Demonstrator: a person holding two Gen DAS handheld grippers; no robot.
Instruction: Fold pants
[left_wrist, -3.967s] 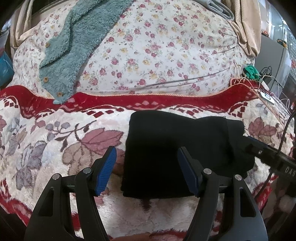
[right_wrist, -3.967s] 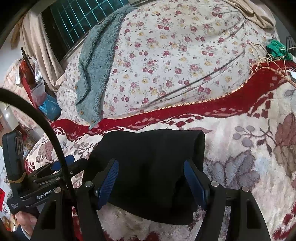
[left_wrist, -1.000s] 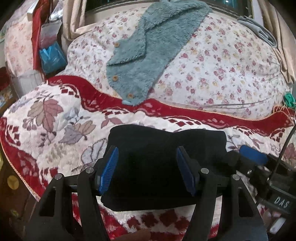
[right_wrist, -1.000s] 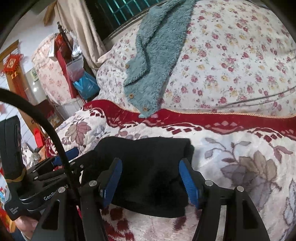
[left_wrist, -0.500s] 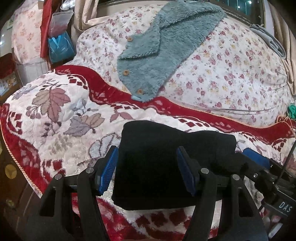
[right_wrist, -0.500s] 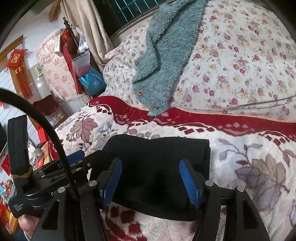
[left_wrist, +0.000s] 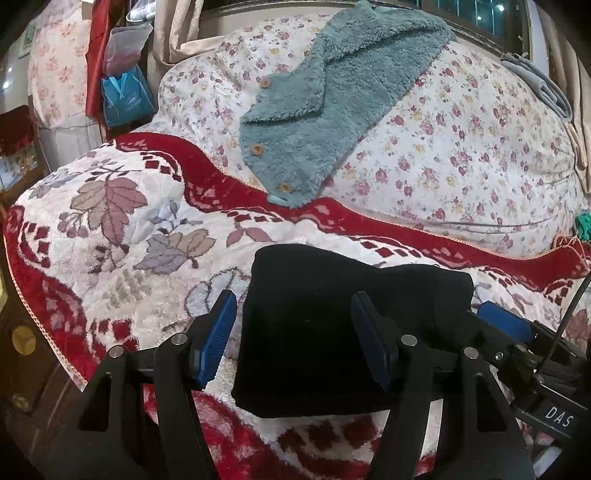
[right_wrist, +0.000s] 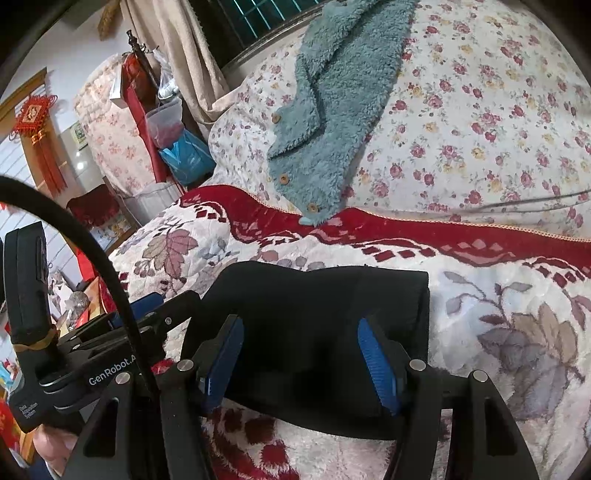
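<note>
The black pants (left_wrist: 332, 314) lie folded into a thick rectangle on the red-and-white leaf blanket (left_wrist: 110, 221). My left gripper (left_wrist: 293, 299) is open at their near left corner: one blue pad stands left of the fabric, the other over it. In the right wrist view the pants (right_wrist: 314, 314) fill the middle, and my right gripper (right_wrist: 300, 323) is open with both pads over their near edge, not pinching cloth. Each gripper shows at the side of the other's view: the right gripper (left_wrist: 502, 321), the left gripper (right_wrist: 147, 302).
A teal fleece cardigan (left_wrist: 325, 110) with wooden buttons lies on the flowered quilt (left_wrist: 461, 147) behind the pants. The blanket's edge (left_wrist: 33, 306) drops off at the left. Beyond it stand a blue bag (left_wrist: 125, 96), curtains and furniture. A hand (right_wrist: 55, 443) holds the left gripper's handle.
Since four seconds ago both views have swung to show more of the bed's left side. Over the last second the pants drifted slightly right in the left view. Both grippers stayed open.
</note>
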